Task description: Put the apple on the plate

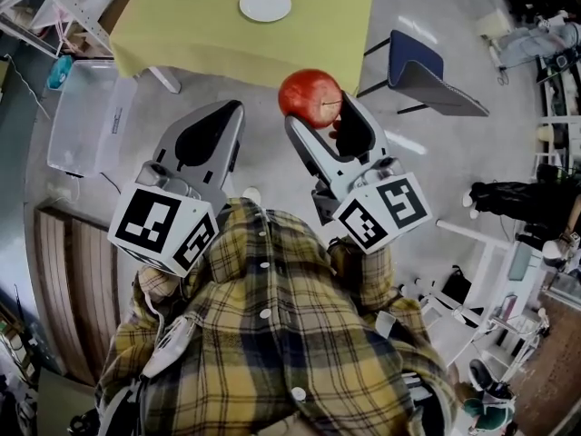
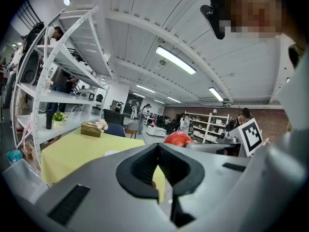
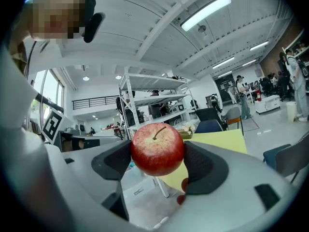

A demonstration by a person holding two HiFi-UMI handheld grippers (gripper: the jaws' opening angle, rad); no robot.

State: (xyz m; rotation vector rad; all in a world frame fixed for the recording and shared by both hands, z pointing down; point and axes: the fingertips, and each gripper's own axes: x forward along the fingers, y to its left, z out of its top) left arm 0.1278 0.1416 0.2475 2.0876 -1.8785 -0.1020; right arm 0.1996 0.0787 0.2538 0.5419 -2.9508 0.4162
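Carrying stage, seen from beside the person in the plaid shirt [image 1: 272, 334]. The right gripper [image 1: 320, 114] holds the red apple [image 1: 310, 97] in the air, its two dark pads pressed against opposite flanks of the fruit. In the right gripper view the apple fills the gap between the jaws at their tips, stem pointing up, with nothing supporting it from below. The left gripper [image 1: 227, 114] hangs just beside it, jaws brought together with nothing between them. The apple is short of the near edge of the table [image 1: 182, 34], which is covered in a yellow-green cloth. The white plate [image 1: 265, 4] lies well apart from it, towards the far side of the tabletop and slightly left of the apple's line. To do this step well, the right gripper should probably travel forward and a little left with the squeeze held even, since a round, smooth fruit pinched at only two points can twist or slip out. It would then be lowered until the apple's underside rests near the plate's centre, and only then should the jaws part, slowly, so the fruit does not roll over the shallow rim. The left gripper is best kept clear of that path.
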